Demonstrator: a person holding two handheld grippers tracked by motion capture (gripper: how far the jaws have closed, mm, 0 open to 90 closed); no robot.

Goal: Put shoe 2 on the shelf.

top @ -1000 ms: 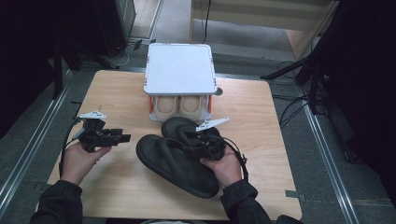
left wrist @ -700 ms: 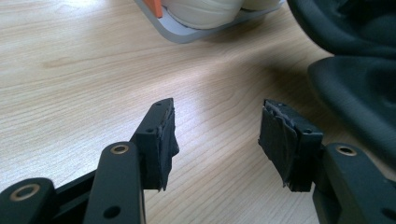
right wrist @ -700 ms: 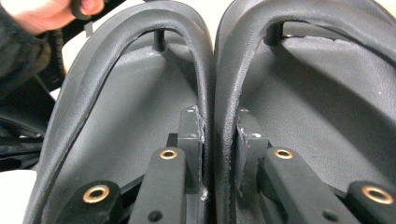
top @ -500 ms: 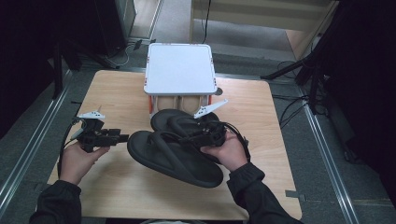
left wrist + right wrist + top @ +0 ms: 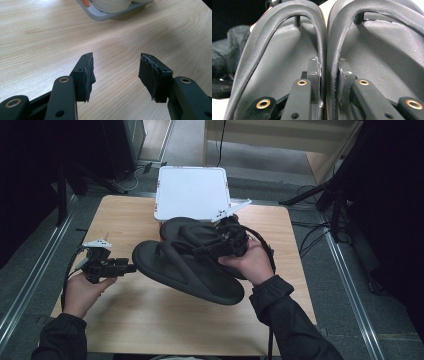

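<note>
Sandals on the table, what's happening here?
A person holds a gripper in each hand. The right gripper is shut on the inner straps of a pair of black sandals, pinching the two together side by side and holding the pair tilted over the table. The left gripper is open and holds nothing, just beside the near sandal's end. Behind the sandals stands a white-lidded box with pale shoes under it.

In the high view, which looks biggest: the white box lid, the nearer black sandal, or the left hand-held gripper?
1. Nearer black sandal, though raised toward the camera, so unsure against the lid.
2. White box lid.
3. Left hand-held gripper, clearly smallest.
</note>
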